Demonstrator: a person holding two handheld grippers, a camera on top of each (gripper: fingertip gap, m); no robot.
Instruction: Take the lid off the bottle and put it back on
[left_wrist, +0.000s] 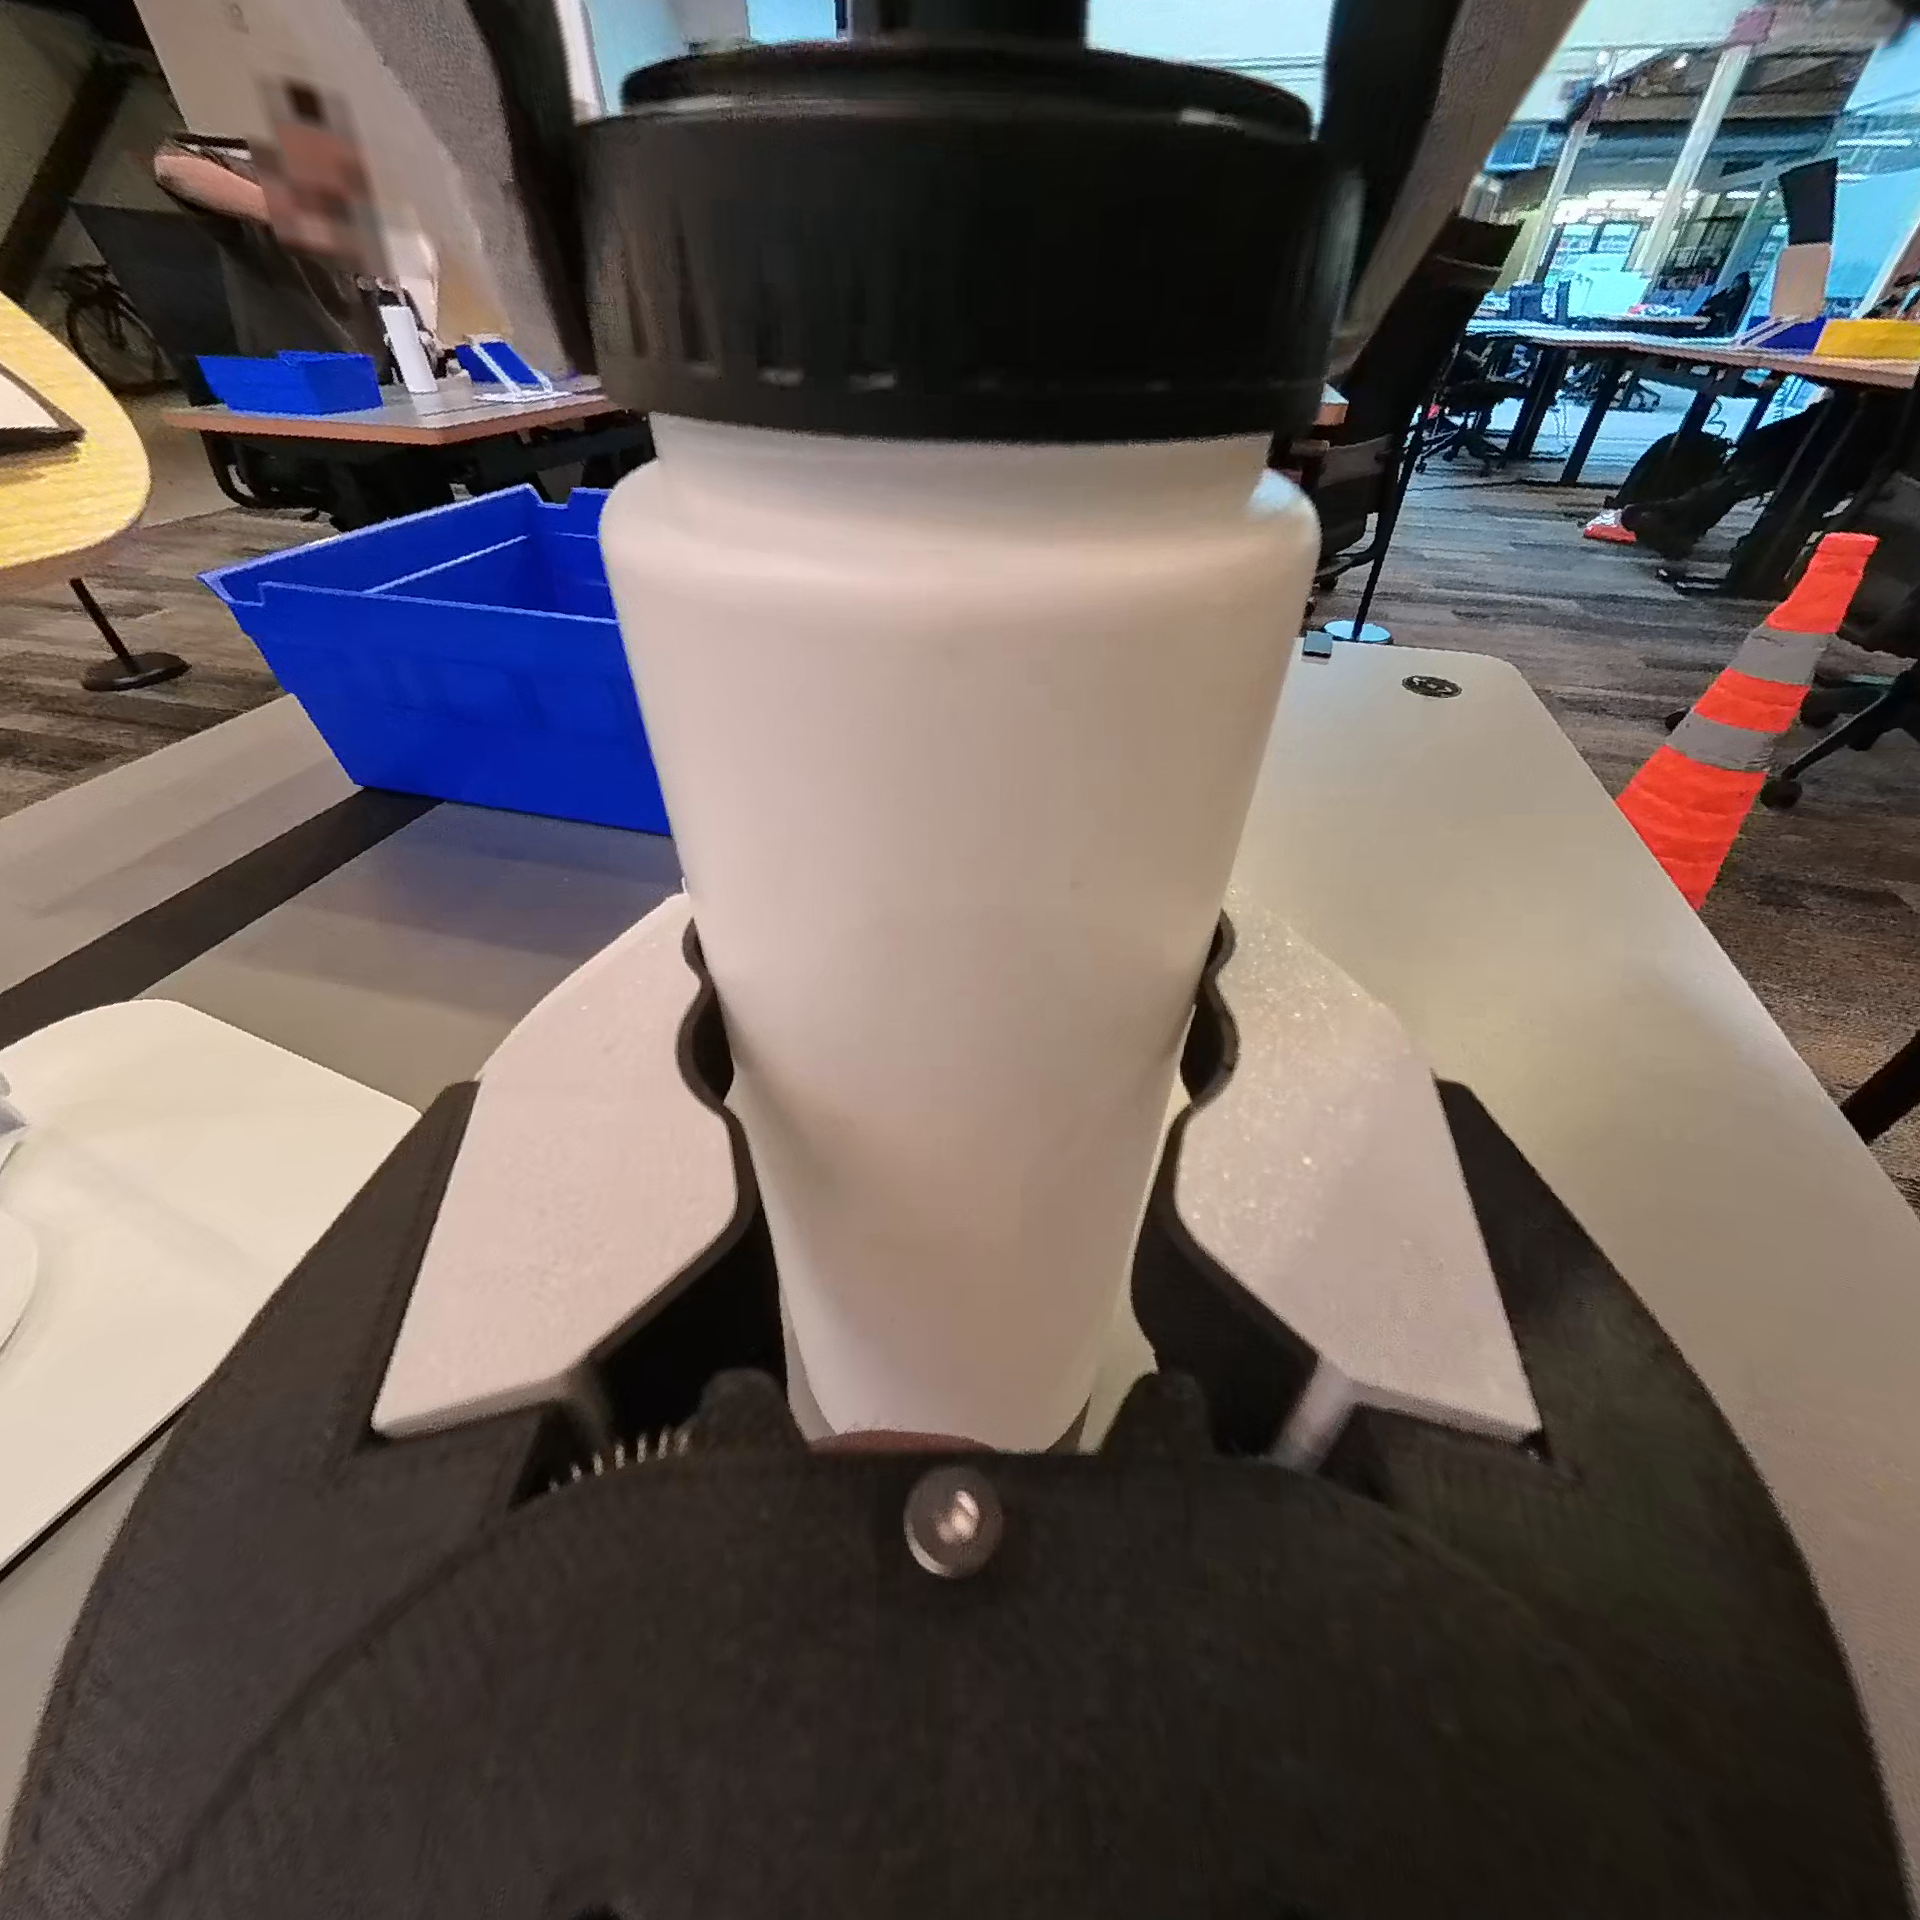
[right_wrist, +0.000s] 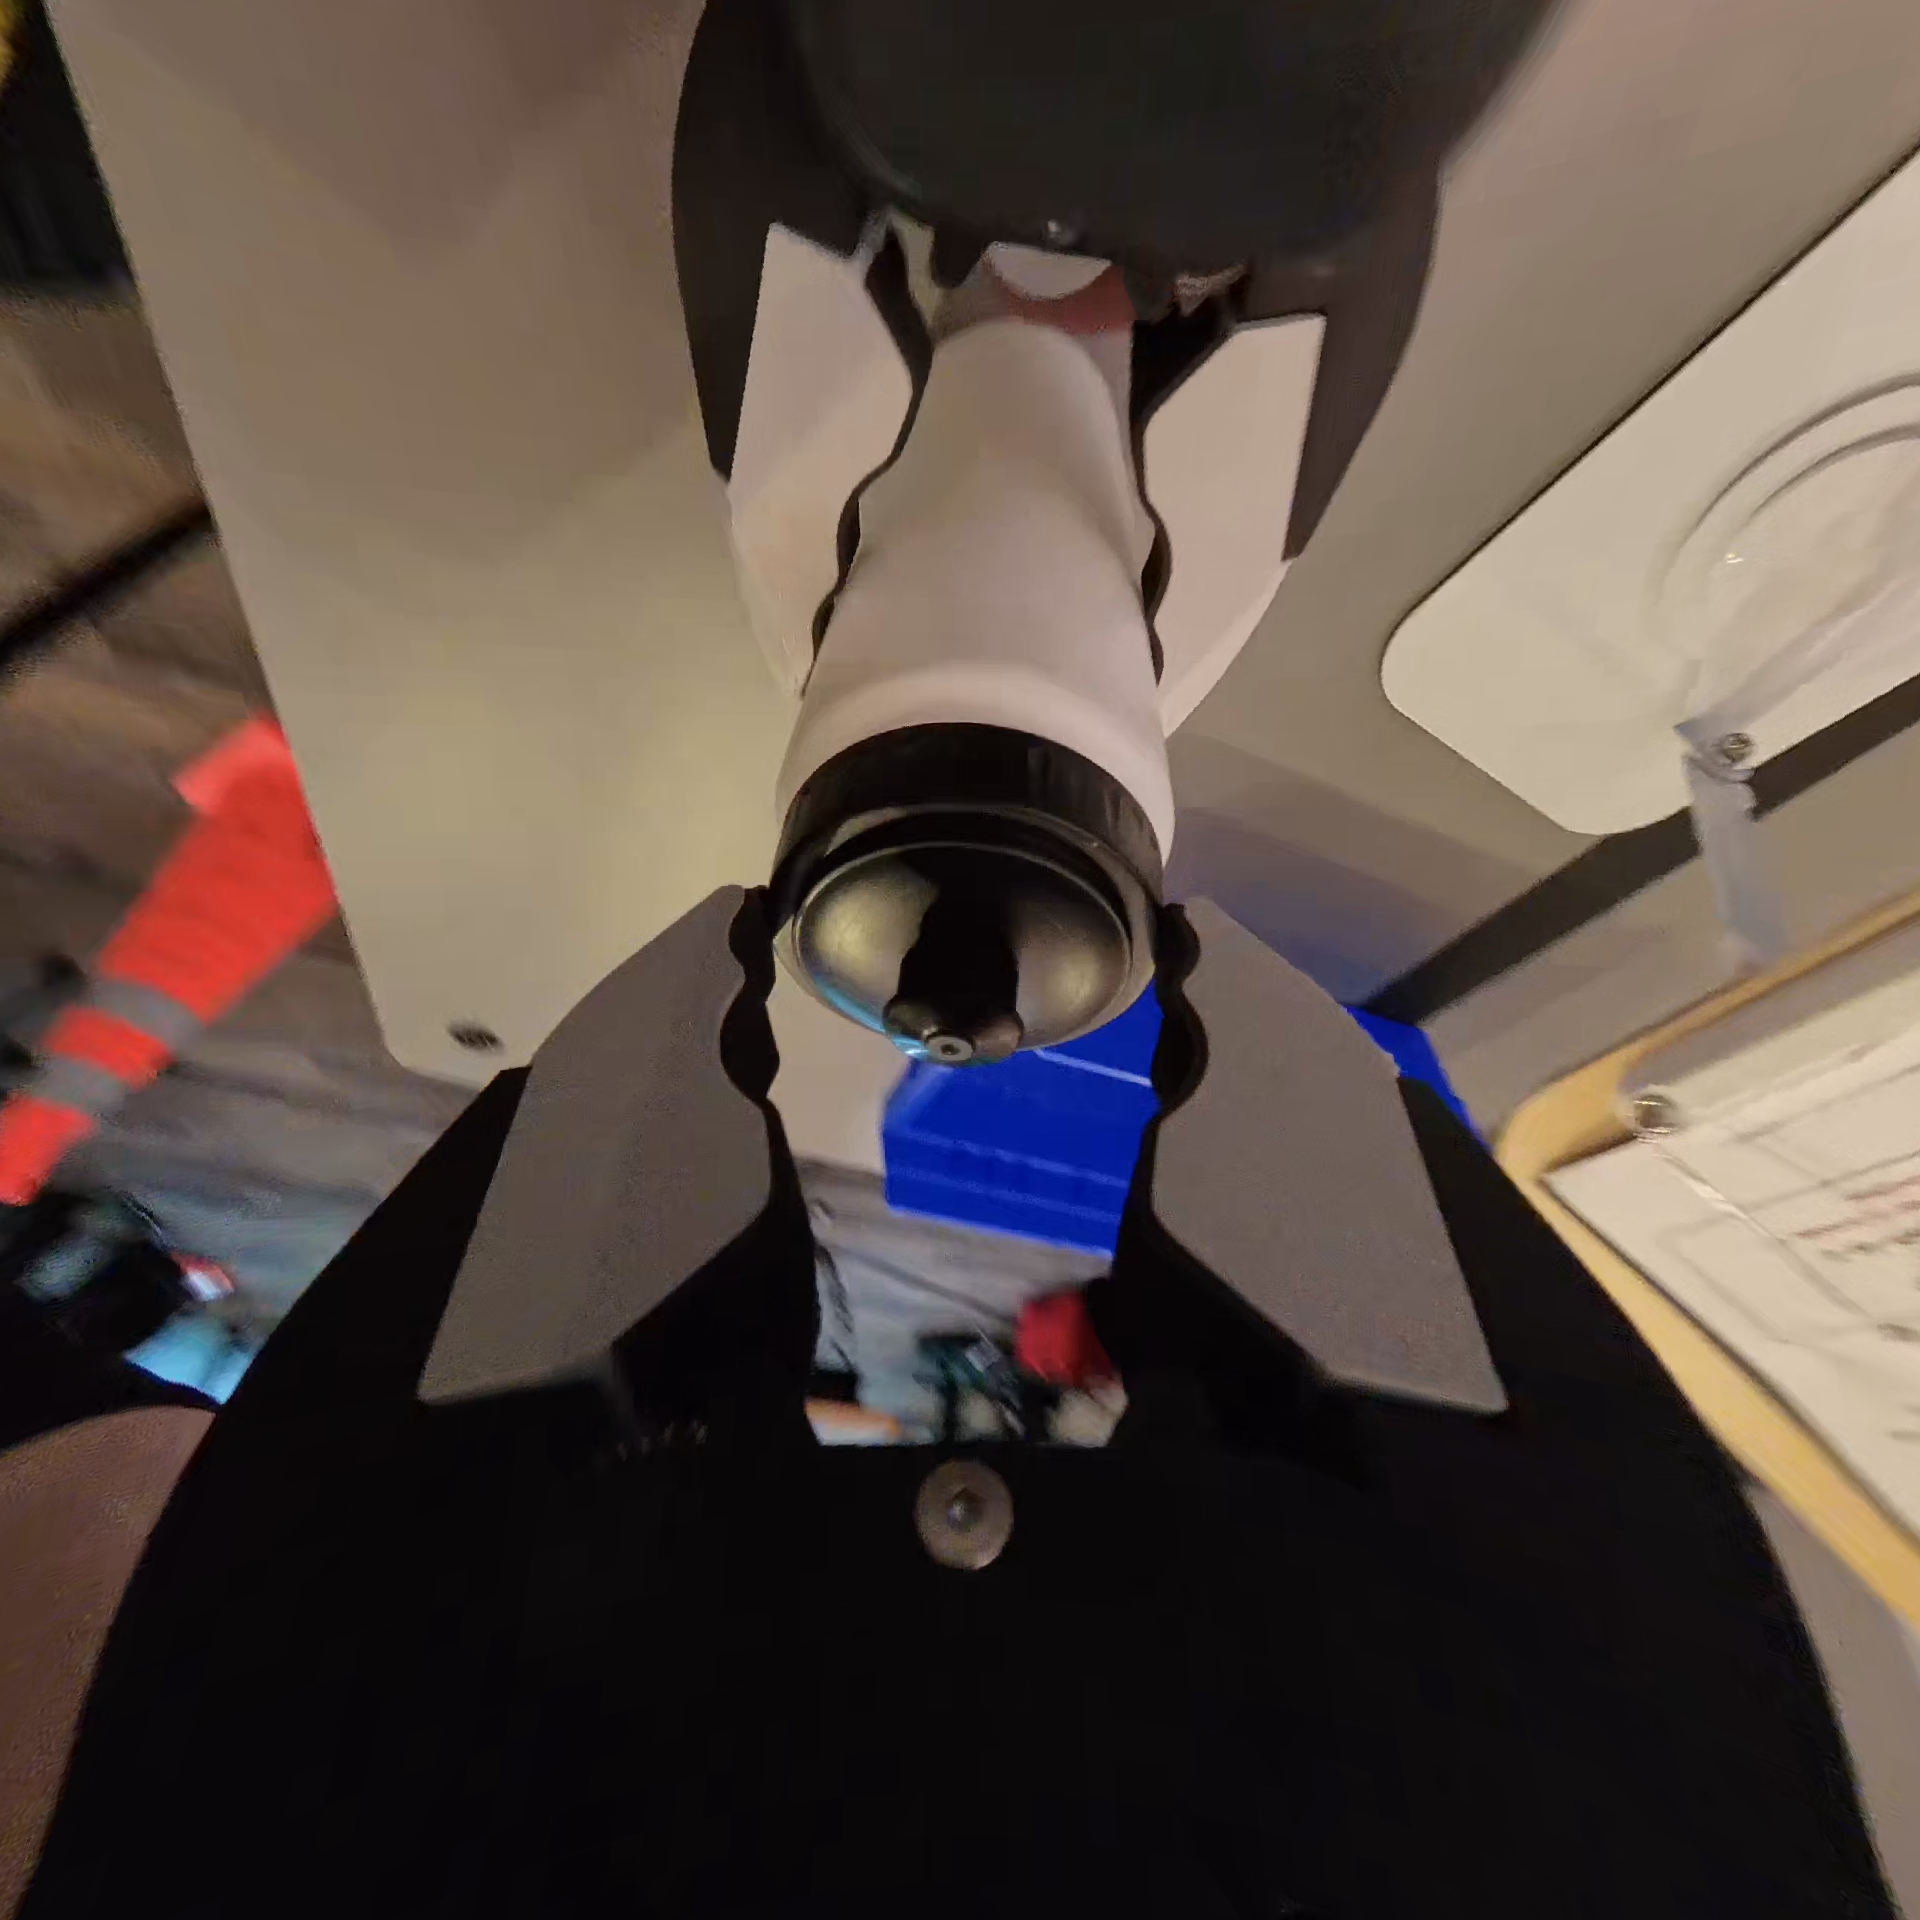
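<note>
Left gripper (left_wrist: 956, 1039) fingers clamp the white bottle (left_wrist: 956, 831) body. Right gripper (right_wrist: 961, 935) fingers touch both sides of the black lid (right_wrist: 961, 831), seated on the bottle.

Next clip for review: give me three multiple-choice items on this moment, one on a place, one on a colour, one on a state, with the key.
1. Where is the blue bin?
A. on the table behind the bottle
B. on the floor by the cone
C. inside the left claw

2. What colour is the lid?
A. white
B. black
C. orange

3. How does the left claw stand?
A. open, clear of everything
B. shut on the lid
C. shut on the bottle's body

Key:
1 A, the bin sits on the table, behind the white bottle.
2 B, the ribbed cap is black on a white body.
3 C, both fingers press the bottle's sides; the right claw brackets the lid, contact unclear.
</note>
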